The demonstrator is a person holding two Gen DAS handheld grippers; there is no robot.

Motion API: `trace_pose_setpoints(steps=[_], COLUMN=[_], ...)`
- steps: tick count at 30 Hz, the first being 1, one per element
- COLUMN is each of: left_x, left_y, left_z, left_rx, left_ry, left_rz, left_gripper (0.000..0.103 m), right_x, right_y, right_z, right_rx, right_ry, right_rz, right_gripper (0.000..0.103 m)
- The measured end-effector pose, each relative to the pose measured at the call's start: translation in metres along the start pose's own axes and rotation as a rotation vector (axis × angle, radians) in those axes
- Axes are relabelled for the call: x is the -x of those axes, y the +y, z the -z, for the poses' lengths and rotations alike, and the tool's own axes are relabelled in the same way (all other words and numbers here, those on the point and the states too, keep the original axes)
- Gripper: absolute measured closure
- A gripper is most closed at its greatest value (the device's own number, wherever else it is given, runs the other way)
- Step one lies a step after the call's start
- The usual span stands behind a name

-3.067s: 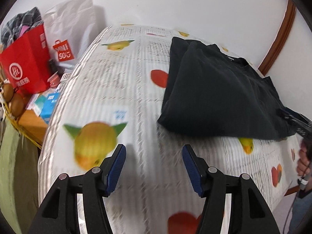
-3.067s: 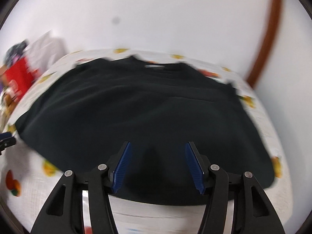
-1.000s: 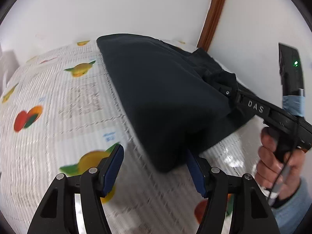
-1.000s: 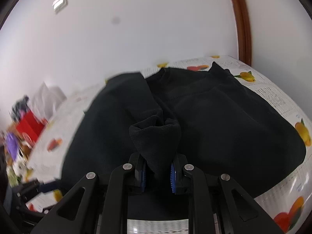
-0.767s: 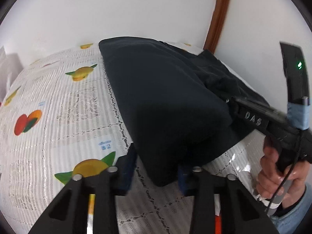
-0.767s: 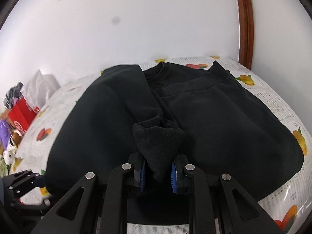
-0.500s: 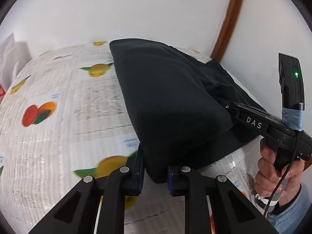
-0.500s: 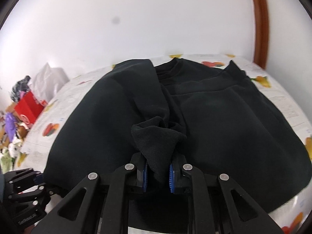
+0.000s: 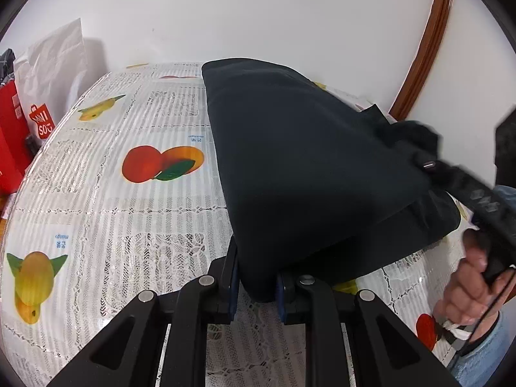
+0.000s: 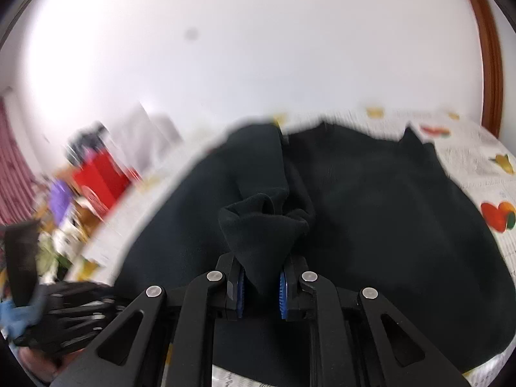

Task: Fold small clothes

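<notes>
A black garment point(image 9: 309, 167) lies partly folded on a round table with a fruit-print cloth point(image 9: 106, 213). My left gripper point(image 9: 256, 287) is shut on the garment's near corner, which is lifted off the cloth. In the right wrist view the same black garment point(image 10: 387, 225) spreads across the table, and my right gripper point(image 10: 260, 285) is shut on a bunched fold of it, lifted up. The right gripper's black body point(image 9: 474, 190) and the hand holding it point(image 9: 467, 287) show at the right of the left wrist view.
A red bag point(image 9: 9, 135) and a white shopping bag point(image 9: 51, 74) stand at the table's far left. A white wall and a brown door frame point(image 9: 425, 45) lie behind. Blurred clutter point(image 10: 64, 206) sits left of the table in the right wrist view.
My left gripper went from open around the garment's corner to shut on it and pulled it sideways. The right gripper stayed shut on its fold and swung, and its view is now blurred.
</notes>
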State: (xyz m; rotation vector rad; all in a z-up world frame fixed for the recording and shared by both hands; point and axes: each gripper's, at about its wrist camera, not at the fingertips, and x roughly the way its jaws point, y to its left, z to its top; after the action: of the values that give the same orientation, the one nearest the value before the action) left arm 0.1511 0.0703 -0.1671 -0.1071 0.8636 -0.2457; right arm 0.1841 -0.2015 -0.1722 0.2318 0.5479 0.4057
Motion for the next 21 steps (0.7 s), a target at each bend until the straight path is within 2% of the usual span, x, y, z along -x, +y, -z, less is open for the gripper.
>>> trace_pose_setpoints(steps=[2, 5, 8, 9, 10, 11, 12, 13, 16, 20, 21], left_x=[0.002, 0.002, 0.000, 0.000, 0.001, 0.003, 0.003, 0.003, -0.001, -0.023, -0.023], left_y=[-0.007, -0.017, -0.024, -0.021, -0.017, -0.016, -0.014, -0.012, -0.016, -0.026, -0.028], left_z=[0.002, 0.005, 0.005, 0.003, 0.002, 0.003, 0.002, 0.002, 0.001, -0.005, -0.005], left_rx=[-0.031, -0.068, -0.082, -0.081, -0.077, -0.074, -0.071, -0.069, -0.072, -0.074, -0.071], left_ry=[-0.010, -0.018, -0.009, -0.006, -0.004, -0.005, -0.005, -0.005, -0.004, 0.046, 0.030], left_rz=[-0.026, -0.058, -0.052, -0.043, -0.025, -0.003, 0.014, 0.031, 0.080, 0.050, 0.043], left_gripper=[0.086, 0.085, 0.082, 0.080, 0.075, 0.070, 0.052, 0.034, 0.033, 0.033, 0.033], right_x=[0.006, 0.003, 0.004, 0.006, 0.007, 0.007, 0.009, 0.009, -0.006, -0.029, -0.038], right_y=[-0.009, -0.016, -0.026, -0.028, -0.028, -0.031, -0.033, -0.035, -0.030, -0.025, -0.024], right_z=[0.003, 0.016, 0.022, 0.022, 0.020, 0.019, 0.017, 0.016, 0.008, -0.002, -0.004], right_rx=[-0.034, -0.040, -0.094, -0.121, -0.141, -0.162, -0.187, -0.201, -0.223, -0.255, -0.269], right_ry=[0.013, 0.081, 0.115, 0.111, 0.108, 0.103, 0.093, 0.088, 0.106, 0.120, 0.129], right_rz=[0.002, 0.064, 0.065, 0.057, 0.056, 0.057, 0.047, 0.030, -0.007, 0.004, 0.011], right_gripper=[0.089, 0.088, 0.082, 0.073, 0.062, 0.055, 0.044, 0.040, 0.039, 0.037, 0.037])
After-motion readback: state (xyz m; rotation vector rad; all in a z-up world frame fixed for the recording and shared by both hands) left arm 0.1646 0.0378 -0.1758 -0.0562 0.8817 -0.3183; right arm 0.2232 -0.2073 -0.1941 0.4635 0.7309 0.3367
